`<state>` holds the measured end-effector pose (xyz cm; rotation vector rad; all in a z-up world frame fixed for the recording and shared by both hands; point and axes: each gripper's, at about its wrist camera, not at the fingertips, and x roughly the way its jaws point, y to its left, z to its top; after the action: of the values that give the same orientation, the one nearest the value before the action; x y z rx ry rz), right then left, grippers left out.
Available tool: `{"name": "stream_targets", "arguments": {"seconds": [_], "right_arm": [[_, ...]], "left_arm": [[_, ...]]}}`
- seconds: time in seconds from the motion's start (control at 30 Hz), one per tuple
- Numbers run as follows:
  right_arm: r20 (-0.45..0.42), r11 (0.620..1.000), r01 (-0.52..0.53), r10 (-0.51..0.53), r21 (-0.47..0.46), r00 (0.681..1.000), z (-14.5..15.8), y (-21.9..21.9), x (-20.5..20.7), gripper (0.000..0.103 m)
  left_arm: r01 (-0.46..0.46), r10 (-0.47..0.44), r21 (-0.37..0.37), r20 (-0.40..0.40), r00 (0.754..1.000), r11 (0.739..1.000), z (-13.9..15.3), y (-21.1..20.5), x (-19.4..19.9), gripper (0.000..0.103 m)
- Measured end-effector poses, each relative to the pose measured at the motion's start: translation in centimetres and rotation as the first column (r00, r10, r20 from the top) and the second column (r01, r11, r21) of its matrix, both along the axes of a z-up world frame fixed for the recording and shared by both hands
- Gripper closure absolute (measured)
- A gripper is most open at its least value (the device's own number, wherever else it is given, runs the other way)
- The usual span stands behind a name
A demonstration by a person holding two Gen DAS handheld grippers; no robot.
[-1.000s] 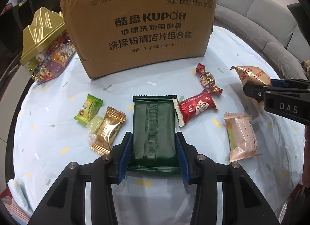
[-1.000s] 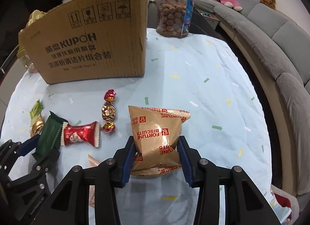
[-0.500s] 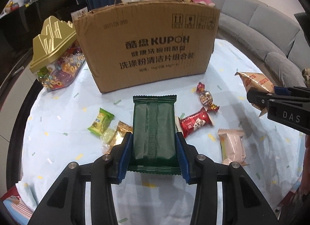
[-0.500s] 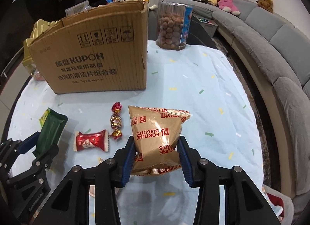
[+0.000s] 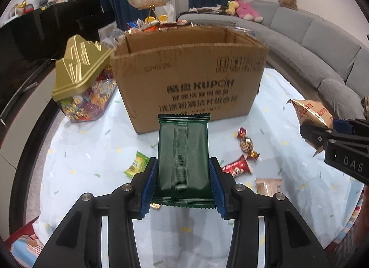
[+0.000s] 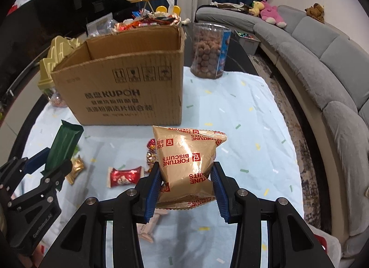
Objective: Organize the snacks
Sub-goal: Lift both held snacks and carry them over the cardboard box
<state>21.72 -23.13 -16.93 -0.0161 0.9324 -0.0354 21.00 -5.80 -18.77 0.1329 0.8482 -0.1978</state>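
My left gripper (image 5: 183, 184) is shut on a dark green snack packet (image 5: 183, 155), held in the air in front of the open cardboard box (image 5: 191, 81). My right gripper (image 6: 186, 188) is shut on a gold fortune biscuit bag (image 6: 185, 159), also lifted above the table. Each gripper shows in the other's view: the right gripper (image 5: 322, 129) with the gold bag (image 5: 311, 112), and the left gripper (image 6: 49, 164) with the green packet (image 6: 62, 145). On the light blue tablecloth (image 5: 80, 152) lie a red wrapped snack (image 5: 236, 167), a red-gold twisted candy (image 5: 246, 144), a green candy (image 5: 136, 166) and a pink packet (image 5: 267, 186).
A candy jar with a gold lid (image 5: 80, 79) stands left of the box. A clear tub of brown balls (image 6: 209, 51) stands behind the box on the right. A grey sofa (image 6: 322, 60) curves along the right. Snacks are piled behind the box (image 6: 147, 20).
Both grippers have risen with their packets still held. The box's open top and inside have come into view, and the loose snacks on the cloth look farther below.
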Motion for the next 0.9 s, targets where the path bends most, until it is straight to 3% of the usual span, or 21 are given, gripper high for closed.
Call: {"name": "stream_targets", "arguments": {"seconds": [0.9], "right_arm": [[0.157, 0.998, -0.056, 0.051, 0.023, 0.986, 7.8, 2.9, 1.4, 0.059]], "left_arm": [[-0.087, 0.089, -0.025, 0.110, 0.990, 0.996, 8.1, 1.5, 3.3, 0.060]]}}
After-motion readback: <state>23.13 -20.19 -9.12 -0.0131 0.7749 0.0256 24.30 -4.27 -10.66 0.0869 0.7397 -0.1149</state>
